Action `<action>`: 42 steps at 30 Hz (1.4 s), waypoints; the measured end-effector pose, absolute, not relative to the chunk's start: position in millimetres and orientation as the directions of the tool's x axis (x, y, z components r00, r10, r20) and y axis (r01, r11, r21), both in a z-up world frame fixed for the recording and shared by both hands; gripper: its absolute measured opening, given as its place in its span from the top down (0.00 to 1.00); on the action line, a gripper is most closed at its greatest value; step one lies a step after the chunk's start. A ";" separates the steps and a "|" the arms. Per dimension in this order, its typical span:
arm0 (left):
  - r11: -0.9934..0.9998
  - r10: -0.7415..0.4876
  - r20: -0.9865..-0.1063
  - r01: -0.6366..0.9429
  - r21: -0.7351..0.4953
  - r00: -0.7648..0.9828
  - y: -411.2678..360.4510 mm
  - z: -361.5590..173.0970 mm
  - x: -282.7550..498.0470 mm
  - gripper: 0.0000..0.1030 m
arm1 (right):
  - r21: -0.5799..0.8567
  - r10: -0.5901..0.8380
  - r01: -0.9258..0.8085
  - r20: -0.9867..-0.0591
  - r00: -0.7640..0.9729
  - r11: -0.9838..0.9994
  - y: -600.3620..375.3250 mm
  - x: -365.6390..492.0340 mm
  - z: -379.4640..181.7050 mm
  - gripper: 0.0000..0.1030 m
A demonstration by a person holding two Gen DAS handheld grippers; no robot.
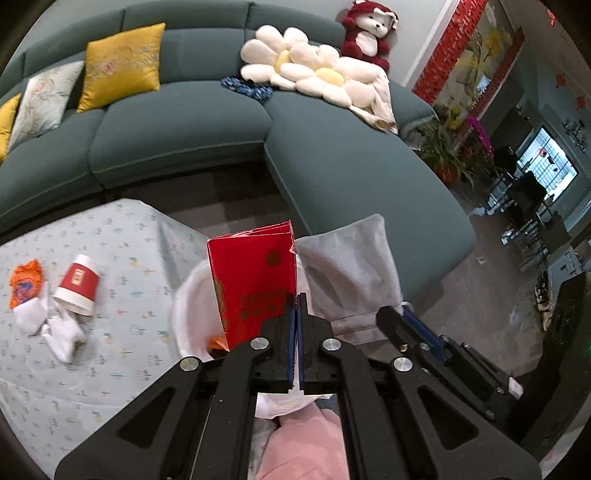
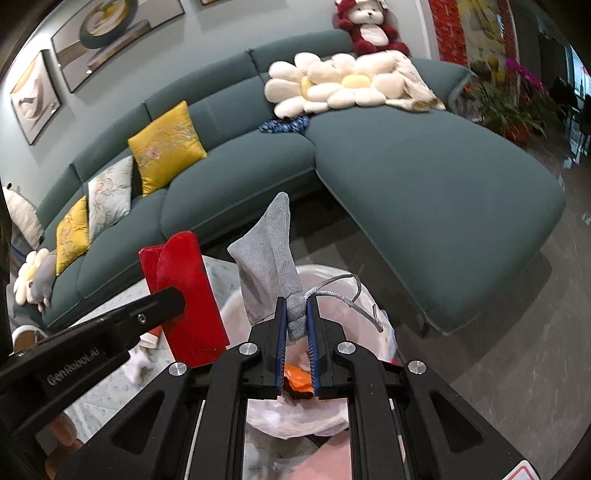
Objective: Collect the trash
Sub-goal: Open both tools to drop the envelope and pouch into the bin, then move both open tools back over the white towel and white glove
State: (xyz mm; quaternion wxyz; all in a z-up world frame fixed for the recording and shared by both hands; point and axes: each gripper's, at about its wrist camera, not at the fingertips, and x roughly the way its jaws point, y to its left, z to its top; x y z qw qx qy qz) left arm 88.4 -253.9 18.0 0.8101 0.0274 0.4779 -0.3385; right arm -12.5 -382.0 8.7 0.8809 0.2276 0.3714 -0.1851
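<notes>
My left gripper (image 1: 295,295) is shut on a flat red paper packet (image 1: 255,277), which stands up over a white-lined trash bin (image 1: 188,295). Beside it, my right gripper (image 2: 295,301) is shut on a grey drawstring pouch (image 2: 273,254), held above the same bin (image 2: 364,291). Orange scraps (image 2: 297,382) lie inside the bin. In the right wrist view the left gripper and red packet (image 2: 184,291) show at the left; in the left wrist view the pouch (image 1: 351,266) hangs at the right. On the patterned tablecloth (image 1: 122,258) remain a tipped red-and-white paper cup (image 1: 79,290), an orange wrapper (image 1: 24,282) and crumpled white tissue (image 1: 55,328).
A teal sectional sofa (image 1: 332,158) curves behind, with yellow cushions (image 1: 122,66), flower pillows (image 1: 310,66) and a red plush bear (image 1: 369,33). Potted plants (image 1: 454,147) and dark furniture stand at the right. Pink fabric (image 1: 303,443) lies below the grippers.
</notes>
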 end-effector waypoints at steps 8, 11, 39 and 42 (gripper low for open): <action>0.766 -0.522 -0.813 0.562 -0.313 0.258 -264.9 -10.1 100.0 0.96 | 0.262 -0.142 0.525 -0.781 0.608 0.810 -390.1 -4.0 -25.6 0.89; 0.789 -0.497 -0.823 0.539 -0.295 0.276 -261.1 -15.4 105.8 0.65 | 0.263 -0.130 0.525 -0.791 0.597 0.809 -390.0 1.6 -33.7 0.84; 0.893 -0.414 -0.821 0.348 -0.284 0.393 -134.4 -13.6 130.7 0.59 | 0.215 -0.067 0.377 -0.789 0.610 0.901 -293.9 40.5 -11.1 0.79; 0.902 -0.404 -0.819 0.324 -0.284 0.407 -115.1 -13.1 133.9 0.59 | 0.205 -0.054 0.347 -0.791 0.610 0.915 -275.9 47.6 -8.5 0.79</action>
